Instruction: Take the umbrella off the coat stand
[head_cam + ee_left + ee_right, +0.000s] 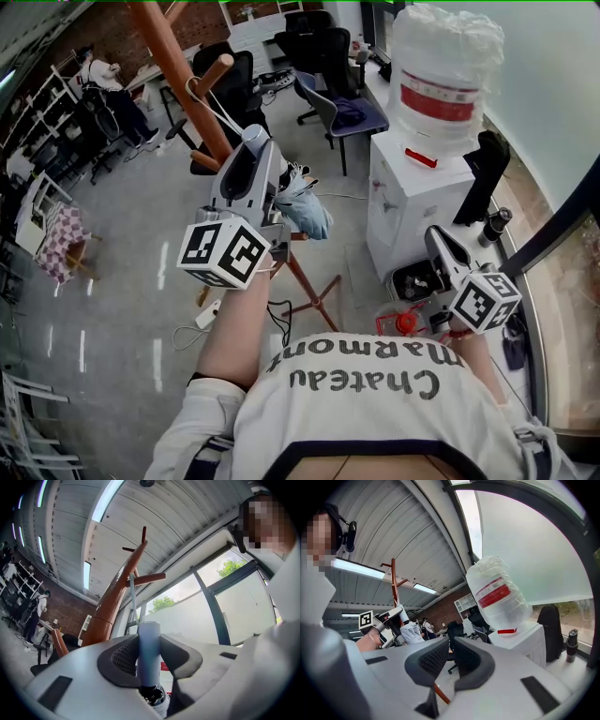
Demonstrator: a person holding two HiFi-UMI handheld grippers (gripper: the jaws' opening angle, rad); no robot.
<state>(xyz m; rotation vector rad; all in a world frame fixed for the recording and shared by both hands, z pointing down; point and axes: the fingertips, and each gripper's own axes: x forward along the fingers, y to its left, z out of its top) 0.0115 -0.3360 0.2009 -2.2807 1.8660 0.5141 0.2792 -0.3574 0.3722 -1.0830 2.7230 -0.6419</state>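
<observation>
We have the left gripper (253, 159) clamped on the pale blue handle (149, 641) of the umbrella, which stands up between its jaws. The folded canopy (307, 211) hangs just below the gripper. From the handle's tip a thin cord (220, 114) runs up beyond the jaws to a peg (214, 73) of the coat stand (173, 56), so the umbrella hangs from the stand. The stand's slanted pole is close ahead of this gripper, and its legs (314, 291) spread beneath. To the gripper's left lies open grey floor (141, 253). Our right gripper (450, 656) is empty, its jaws all but together. A water dispenser (408, 202) stands just ahead of it, with office chairs (333, 103) farther off.
</observation>
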